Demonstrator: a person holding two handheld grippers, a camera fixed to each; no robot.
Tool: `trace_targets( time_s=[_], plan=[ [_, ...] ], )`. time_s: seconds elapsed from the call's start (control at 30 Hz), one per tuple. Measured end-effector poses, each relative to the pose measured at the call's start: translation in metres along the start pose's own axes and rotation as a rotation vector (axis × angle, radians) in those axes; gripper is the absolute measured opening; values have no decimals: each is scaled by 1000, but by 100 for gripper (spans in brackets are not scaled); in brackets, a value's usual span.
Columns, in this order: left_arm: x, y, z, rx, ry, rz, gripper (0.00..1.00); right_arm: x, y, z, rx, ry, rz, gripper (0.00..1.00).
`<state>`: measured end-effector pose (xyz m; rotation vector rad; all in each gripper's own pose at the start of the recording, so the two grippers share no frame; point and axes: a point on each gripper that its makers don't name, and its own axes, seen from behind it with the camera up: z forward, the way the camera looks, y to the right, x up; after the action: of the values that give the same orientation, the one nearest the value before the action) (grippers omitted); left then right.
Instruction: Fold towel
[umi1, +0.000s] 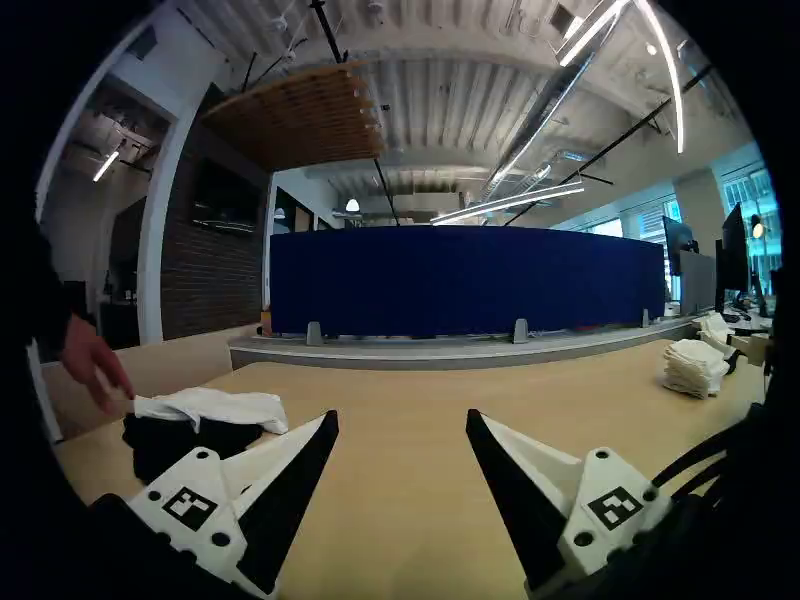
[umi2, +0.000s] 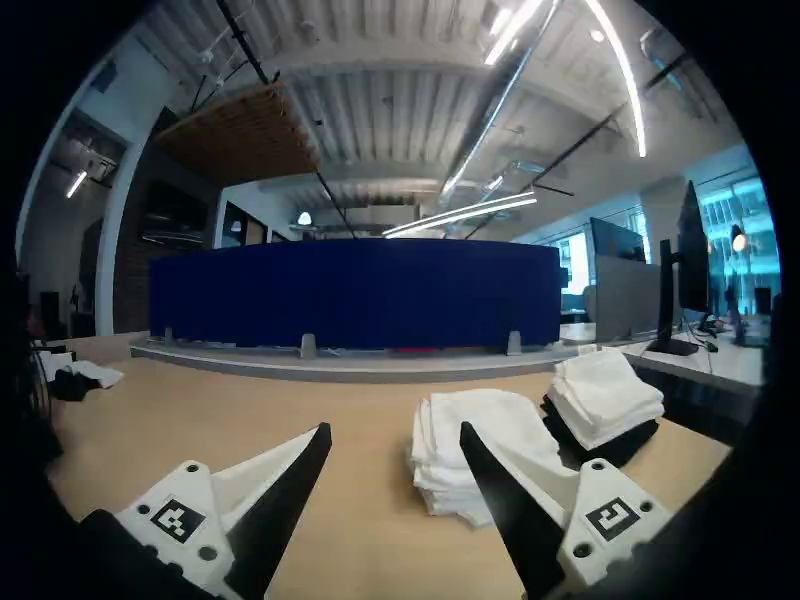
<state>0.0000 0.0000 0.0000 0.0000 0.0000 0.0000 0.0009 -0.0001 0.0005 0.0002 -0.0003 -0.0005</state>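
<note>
towel stacks (umi2: 480, 450): 2 | loose towel (umi1: 210, 408): 1 (on black cloth (umi1: 185, 442))

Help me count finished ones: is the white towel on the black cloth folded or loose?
Loose: the white towel lies rumpled, with uneven edges, draped over the black cloth.
</note>
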Motion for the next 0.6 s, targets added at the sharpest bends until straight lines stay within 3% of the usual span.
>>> trace_targets(
  time_s=[0.6],
  plan=[
    [2, 0, 0, 0, 0, -1, 95, 0, 0, 0, 0, 0, 0, 100]
  ],
)
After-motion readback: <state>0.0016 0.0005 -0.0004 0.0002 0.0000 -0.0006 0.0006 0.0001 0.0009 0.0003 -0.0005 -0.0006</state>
